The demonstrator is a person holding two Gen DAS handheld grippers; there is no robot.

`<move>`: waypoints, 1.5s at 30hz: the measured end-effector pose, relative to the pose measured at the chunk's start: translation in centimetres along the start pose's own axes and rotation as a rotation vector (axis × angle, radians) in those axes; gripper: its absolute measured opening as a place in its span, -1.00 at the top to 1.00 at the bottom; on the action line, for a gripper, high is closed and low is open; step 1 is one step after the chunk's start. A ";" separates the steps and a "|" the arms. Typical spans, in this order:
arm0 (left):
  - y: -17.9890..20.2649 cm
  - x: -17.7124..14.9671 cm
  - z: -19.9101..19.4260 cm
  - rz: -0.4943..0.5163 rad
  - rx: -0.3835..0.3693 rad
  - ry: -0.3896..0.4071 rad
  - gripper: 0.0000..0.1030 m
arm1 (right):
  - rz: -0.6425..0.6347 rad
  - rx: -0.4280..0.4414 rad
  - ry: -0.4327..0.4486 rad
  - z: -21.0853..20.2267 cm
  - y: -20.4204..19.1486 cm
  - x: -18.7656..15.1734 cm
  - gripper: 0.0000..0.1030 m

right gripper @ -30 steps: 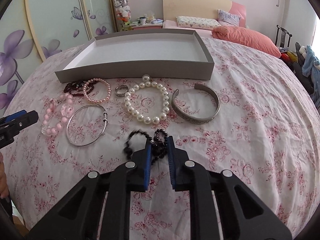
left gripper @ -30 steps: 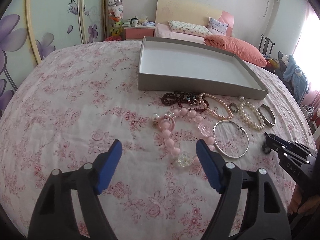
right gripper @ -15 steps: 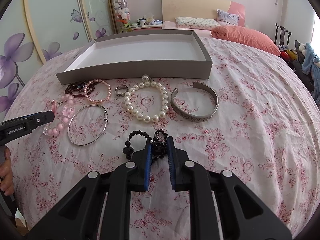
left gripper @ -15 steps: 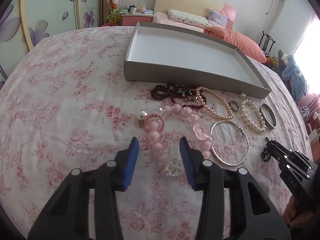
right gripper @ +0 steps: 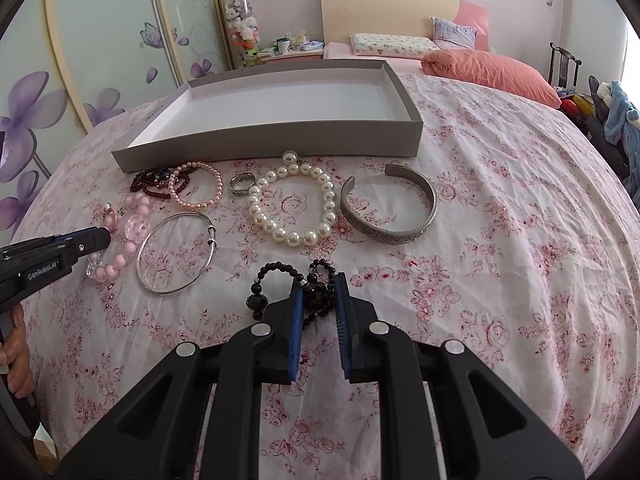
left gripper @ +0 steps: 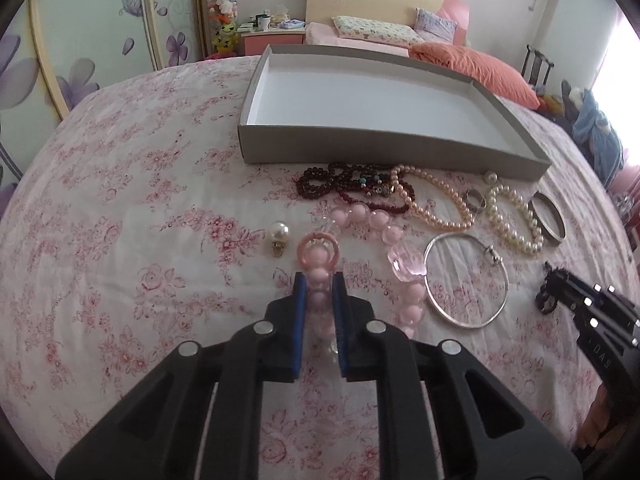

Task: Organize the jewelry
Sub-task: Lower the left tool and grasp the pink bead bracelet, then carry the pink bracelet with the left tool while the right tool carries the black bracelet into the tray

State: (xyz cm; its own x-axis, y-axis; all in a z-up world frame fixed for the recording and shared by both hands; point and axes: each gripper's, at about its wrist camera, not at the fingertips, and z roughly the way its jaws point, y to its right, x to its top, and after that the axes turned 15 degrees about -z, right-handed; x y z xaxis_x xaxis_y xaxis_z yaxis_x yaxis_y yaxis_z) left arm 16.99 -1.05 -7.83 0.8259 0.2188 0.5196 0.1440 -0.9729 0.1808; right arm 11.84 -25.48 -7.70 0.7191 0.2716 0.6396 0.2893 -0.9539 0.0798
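Bed (right gripper: 520,240) under pink floral sheet. Lying directly on it: grey tray (right gripper: 280,148), white pearl bracelet (right gripper: 294,204), silver cuff (right gripper: 390,210), thin silver bangle (right gripper: 176,254), ring (right gripper: 241,182), dark red beads (left gripper: 352,188), pink bead bracelet (left gripper: 360,216), black bead bracelet (right gripper: 276,280).

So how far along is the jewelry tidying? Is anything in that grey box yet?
Nothing is put away yet: the grey box is bare inside. In hand: the right gripper is shut on the black bead bracelet, and the left gripper is closing around the pink bead bracelet. Left on the bedspread: the pearl bracelet, silver cuff, thin bangle, ring and more.
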 end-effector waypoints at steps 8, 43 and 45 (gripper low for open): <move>1.3 -0.2 0.4 0.076 0.051 0.028 0.63 | 0.013 0.007 0.004 0.0 0.2 -0.1 0.69; -1.3 -1.3 -10.5 -0.004 -0.334 0.305 0.74 | 0.024 0.065 0.294 -5.7 -1.2 1.0 0.76; -1.1 -1.3 -11.0 0.000 -0.334 0.321 0.74 | 0.023 0.062 0.312 -6.1 -1.3 1.1 0.76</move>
State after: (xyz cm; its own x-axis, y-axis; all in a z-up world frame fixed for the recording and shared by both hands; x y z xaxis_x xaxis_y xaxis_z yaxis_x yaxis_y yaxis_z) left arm 9.75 0.55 0.51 0.6080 0.2818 0.7423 -0.0828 -0.9073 0.4123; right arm 8.43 -24.75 -2.42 0.4996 0.1890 0.8454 0.3199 -0.9472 0.0226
